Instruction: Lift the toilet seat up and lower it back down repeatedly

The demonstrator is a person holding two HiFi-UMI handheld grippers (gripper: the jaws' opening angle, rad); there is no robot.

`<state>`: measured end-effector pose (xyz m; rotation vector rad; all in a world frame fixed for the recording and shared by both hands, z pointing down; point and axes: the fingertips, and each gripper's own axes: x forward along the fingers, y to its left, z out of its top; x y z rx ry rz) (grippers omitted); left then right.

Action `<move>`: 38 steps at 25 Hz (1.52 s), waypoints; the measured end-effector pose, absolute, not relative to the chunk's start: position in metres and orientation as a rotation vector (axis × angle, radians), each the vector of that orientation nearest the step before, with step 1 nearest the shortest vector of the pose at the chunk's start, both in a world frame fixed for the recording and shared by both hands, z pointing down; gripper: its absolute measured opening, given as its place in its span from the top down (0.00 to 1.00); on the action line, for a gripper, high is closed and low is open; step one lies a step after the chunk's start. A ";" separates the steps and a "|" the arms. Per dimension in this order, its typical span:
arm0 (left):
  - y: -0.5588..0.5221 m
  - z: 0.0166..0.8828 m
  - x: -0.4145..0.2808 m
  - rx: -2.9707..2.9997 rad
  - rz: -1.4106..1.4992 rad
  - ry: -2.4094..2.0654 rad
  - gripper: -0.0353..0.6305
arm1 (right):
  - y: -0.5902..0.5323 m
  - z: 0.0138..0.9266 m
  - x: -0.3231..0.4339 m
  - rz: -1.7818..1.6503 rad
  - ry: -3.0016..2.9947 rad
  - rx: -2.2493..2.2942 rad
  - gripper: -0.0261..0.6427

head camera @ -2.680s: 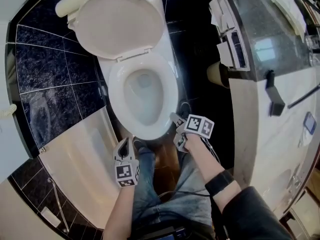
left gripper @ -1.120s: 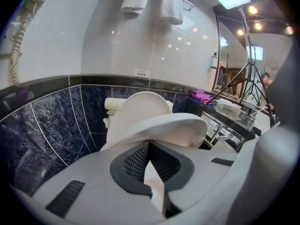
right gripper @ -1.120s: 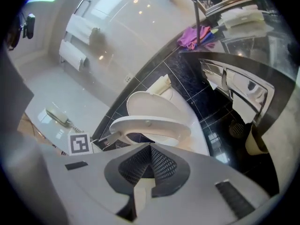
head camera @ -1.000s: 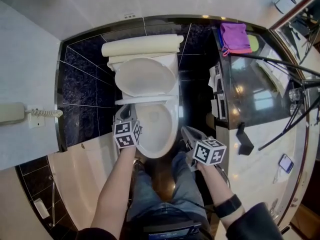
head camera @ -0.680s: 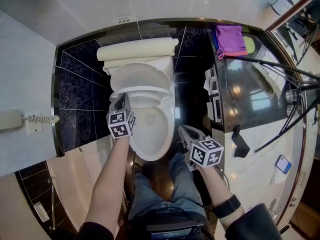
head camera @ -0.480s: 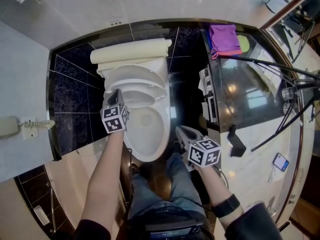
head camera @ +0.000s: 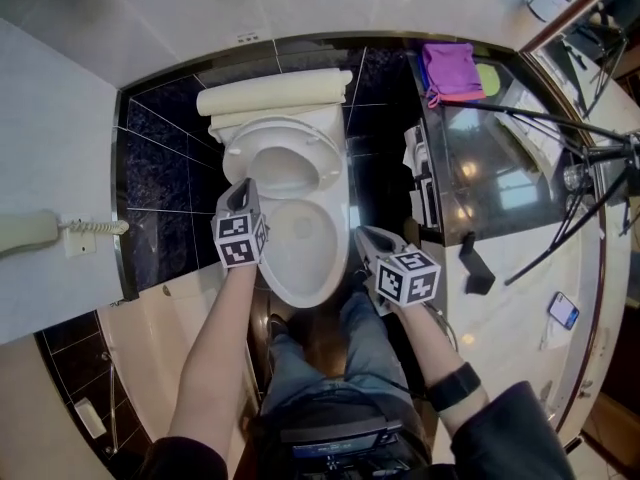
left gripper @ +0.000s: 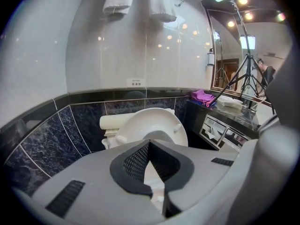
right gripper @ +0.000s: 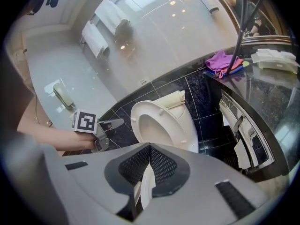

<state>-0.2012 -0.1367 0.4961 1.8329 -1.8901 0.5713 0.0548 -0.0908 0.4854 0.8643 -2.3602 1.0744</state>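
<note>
The white toilet seat (head camera: 330, 168) stands tilted up off the bowl (head camera: 335, 258), in front of the raised lid and the cream tank top (head camera: 275, 90). In the left gripper view the seat's underside (left gripper: 161, 121), with its bumpers, faces me. My left gripper (head camera: 240, 186) is at the seat's left edge with its jaws together, tips (left gripper: 149, 143) meeting on nothing. In the right gripper view that left gripper (right gripper: 121, 122) is close beside the seat (right gripper: 180, 125); I cannot tell if they touch. My right gripper (head camera: 362, 236) is shut and empty, to the right of the bowl and apart from it.
A dark glossy counter (head camera: 500, 168) stands close on the right, with a purple cloth (head camera: 452, 68) on it and tripod legs (head camera: 540, 118) over it. A wall phone (head camera: 30, 233) hangs at the left. The person's jeans (head camera: 330, 368) fill the floor before the bowl.
The seat lay flat on the bowl a second ago and now stands tilted up. The left gripper has moved up and toward the tank beside it. The right gripper has shifted only slightly.
</note>
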 end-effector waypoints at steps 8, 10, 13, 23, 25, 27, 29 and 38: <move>-0.063 0.435 -0.193 1.911 0.563 -1.848 0.95 | -0.075 0.440 0.025 0.889 -2.411 0.858 0.94; -0.043 0.421 -0.192 1.920 0.544 -1.849 0.95 | -0.068 0.428 0.022 0.822 -2.422 0.859 0.94; -0.018 0.398 -0.191 1.947 0.515 -1.853 0.95 | -0.062 0.410 0.021 0.698 -2.430 0.875 0.94; 0.058 0.342 -0.191 2.027 0.446 -1.857 0.95 | -0.027 0.370 0.052 0.593 -2.411 1.008 0.94; 0.070 0.337 -0.191 2.036 0.439 -1.855 0.95 | -0.018 0.366 0.059 0.578 -2.408 1.032 0.94; 0.078 0.333 -0.194 2.046 0.432 -1.860 0.95 | -0.012 0.362 0.065 0.567 -2.410 1.058 0.94; 0.085 0.330 -0.195 2.050 0.429 -1.865 0.95 | -0.005 0.360 0.073 0.561 -2.407 1.078 0.94; 0.120 0.318 -0.199 2.062 0.429 -1.875 0.95 | 0.026 0.365 0.083 0.581 -2.389 1.115 0.94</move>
